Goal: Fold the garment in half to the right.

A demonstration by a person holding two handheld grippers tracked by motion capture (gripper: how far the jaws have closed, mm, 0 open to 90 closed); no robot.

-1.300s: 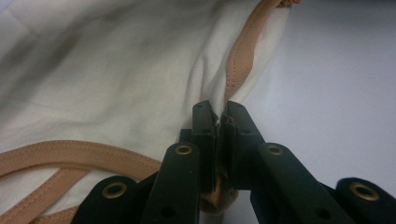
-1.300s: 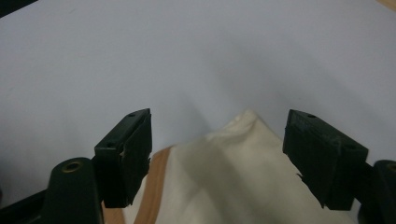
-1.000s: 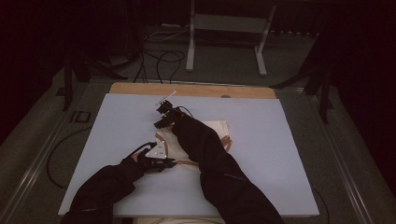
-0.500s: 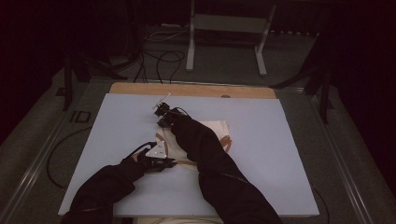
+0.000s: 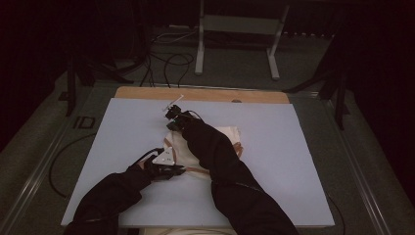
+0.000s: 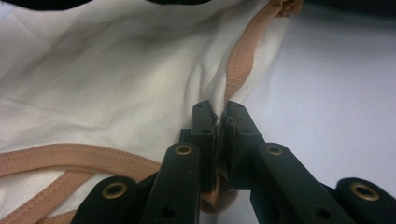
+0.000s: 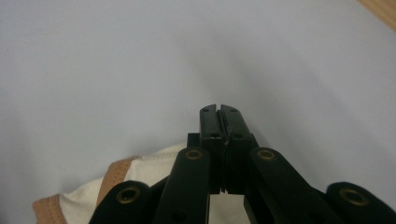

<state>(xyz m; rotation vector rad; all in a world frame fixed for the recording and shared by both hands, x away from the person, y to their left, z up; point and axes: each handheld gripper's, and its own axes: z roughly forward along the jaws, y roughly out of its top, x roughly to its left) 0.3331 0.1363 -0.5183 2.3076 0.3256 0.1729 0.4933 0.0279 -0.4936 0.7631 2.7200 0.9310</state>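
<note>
Now L tongs (image 6: 219, 122) pinch garment (image 6: 107, 88) hem; R tongs (image 7: 219, 112) just closed, reached forward

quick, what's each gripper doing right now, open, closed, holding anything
Left gripper: closed, pinching the tan-trimmed edge of the white garment.
Right gripper: jaws have just closed; garment edge lies under them, but a grip cannot be told.
</note>
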